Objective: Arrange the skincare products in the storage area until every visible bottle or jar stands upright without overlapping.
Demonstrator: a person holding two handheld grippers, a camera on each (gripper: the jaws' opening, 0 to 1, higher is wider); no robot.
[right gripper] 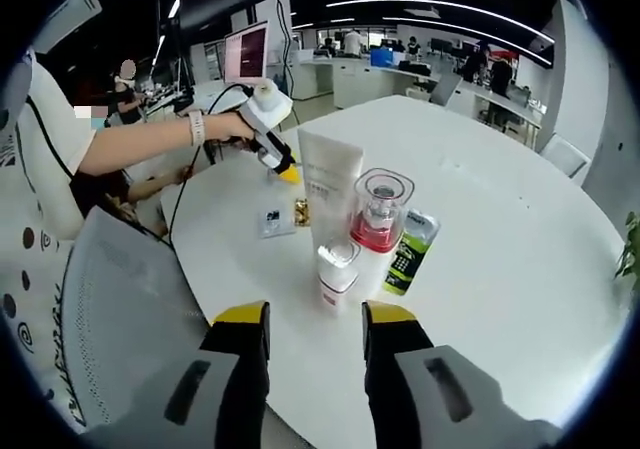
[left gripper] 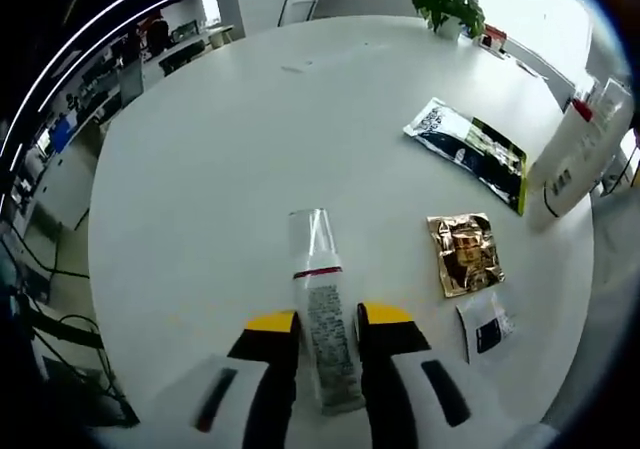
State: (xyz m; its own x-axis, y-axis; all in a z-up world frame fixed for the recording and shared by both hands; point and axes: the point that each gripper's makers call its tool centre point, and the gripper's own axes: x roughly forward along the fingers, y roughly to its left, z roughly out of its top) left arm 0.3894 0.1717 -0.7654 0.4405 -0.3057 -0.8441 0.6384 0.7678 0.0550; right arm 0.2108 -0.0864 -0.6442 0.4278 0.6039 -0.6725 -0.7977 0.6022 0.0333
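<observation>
A slim tube (left gripper: 322, 314) with a clear cap and a red band lies flat on the round white table (left gripper: 220, 169), cap pointing away. My left gripper (left gripper: 328, 319) has its yellow-tipped jaws pressed against both sides of the tube. In the right gripper view a tall white tube (right gripper: 330, 179), a bottle with a clear pink cap (right gripper: 381, 209) and a small white bottle (right gripper: 338, 269) stand upright close together. My right gripper (right gripper: 315, 324) is open, short of them and holding nothing. A person's hand holds the left gripper (right gripper: 272, 129) beyond the tall tube.
Flat sachets lie on the table: a gold one (left gripper: 465, 254), a dark green-edged one (left gripper: 470, 149) and a small white one (left gripper: 485, 324). The tall white tube (left gripper: 580, 154) stands at the right. A potted plant (left gripper: 450, 9) is at the far edge. A grey chair (right gripper: 110, 299) is on the left.
</observation>
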